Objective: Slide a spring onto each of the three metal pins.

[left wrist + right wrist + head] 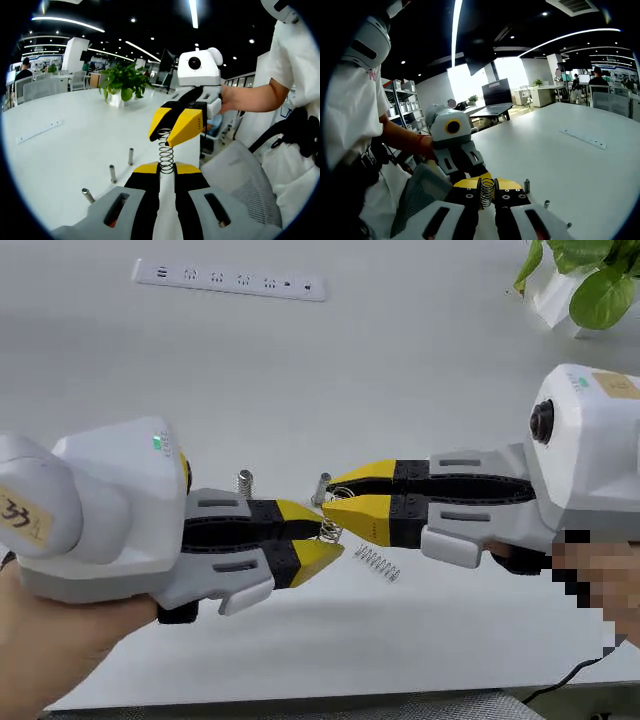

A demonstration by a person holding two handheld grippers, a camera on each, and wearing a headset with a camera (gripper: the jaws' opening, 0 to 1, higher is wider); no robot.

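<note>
Three metal pins (pixel 112 173) stand upright in a short row on the bench (pixel 300 370), set back from its near edge. In the left gripper view all three look bare. In the head view the leftmost pin (pixel 244 483) has a ribbed look, so I cannot tell for sure whether it already wears a coil. One spring (pixel 166 152) is off the bench, held in the air just in front of the row. The left tool (pixel 328 535) is clenched on one end of it and the right tool (pixel 330 495) is clenched on the other, so the two tips nearly meet. This looks like a hand-over or a re-grip to line the coil up, not a placement, since the spring sits over no pin. A second spring (pixel 377 563) lies loose on the bench between the pins and the near edge, just beside the tool tips. By my reading the task is barely begun: at most one pin is dressed, and most likely none. The held coil has yet to go onto a pin, and the loose one has yet to be picked up.
</note>
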